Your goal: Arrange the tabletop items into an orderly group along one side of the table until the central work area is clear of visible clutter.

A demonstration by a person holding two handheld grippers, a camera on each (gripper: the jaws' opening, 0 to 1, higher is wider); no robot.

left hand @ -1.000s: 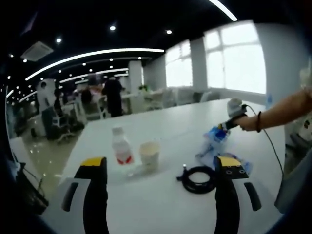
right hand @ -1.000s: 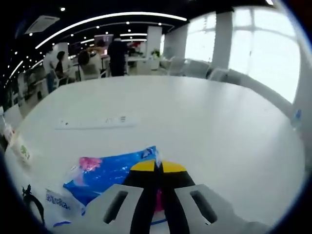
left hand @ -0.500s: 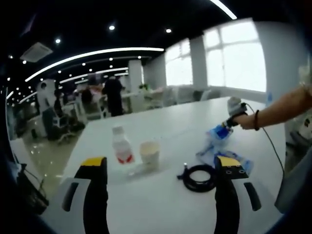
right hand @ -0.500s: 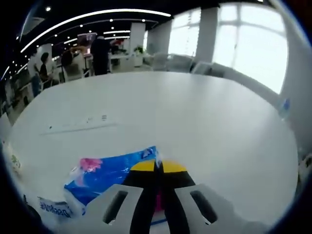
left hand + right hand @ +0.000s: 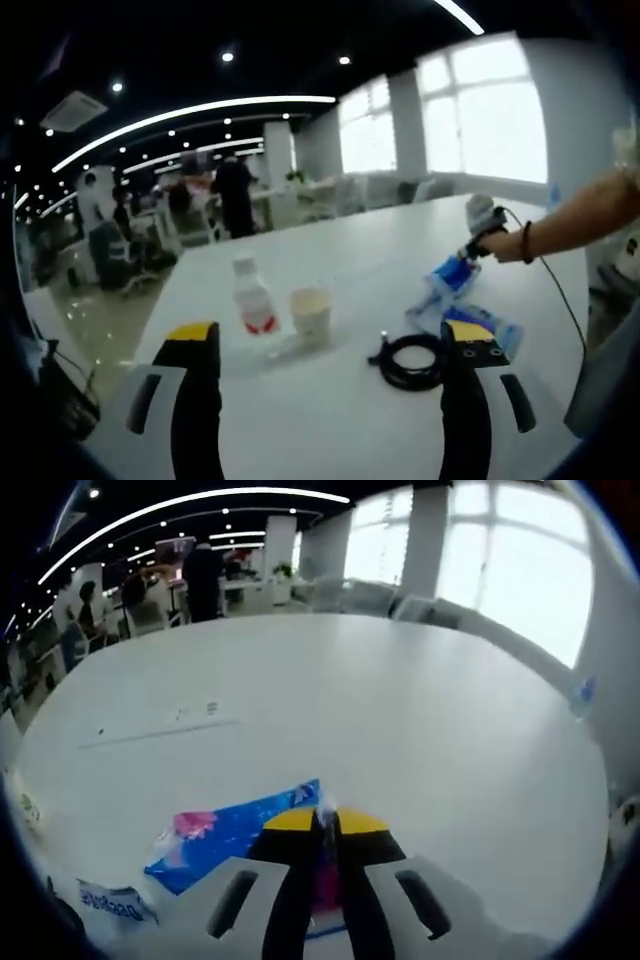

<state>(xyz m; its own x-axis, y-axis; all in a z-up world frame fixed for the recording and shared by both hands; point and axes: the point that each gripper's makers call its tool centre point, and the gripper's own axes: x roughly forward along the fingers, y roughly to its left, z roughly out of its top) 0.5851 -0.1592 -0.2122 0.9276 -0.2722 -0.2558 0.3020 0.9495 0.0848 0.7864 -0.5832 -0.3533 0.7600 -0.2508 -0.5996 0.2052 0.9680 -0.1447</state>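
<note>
My right gripper (image 5: pixel 326 825) is shut on a blue packet (image 5: pixel 235 832) and holds it above the white table (image 5: pixel 400 710). In the left gripper view that packet (image 5: pixel 451 276) hangs from the right gripper (image 5: pixel 472 250), held by a person's hand, over a second blue-and-white packet (image 5: pixel 488 323). A coiled black cable (image 5: pixel 413 361), a paper cup (image 5: pixel 310 312) and a clear bottle with a red label (image 5: pixel 254 302) sit on the table. My left gripper (image 5: pixel 330 345) is open, jaws wide apart, with nothing between them.
A long white strip (image 5: pixel 160 727) lies flat on the table's far half. Another packet (image 5: pixel 112 902) lies at the lower left of the right gripper view. Desks, chairs and people (image 5: pixel 232 195) stand beyond the table, with windows to the right.
The right gripper has lifted the blue packet a little higher and further off the packet beneath it. My left gripper stays open and nearly still.
</note>
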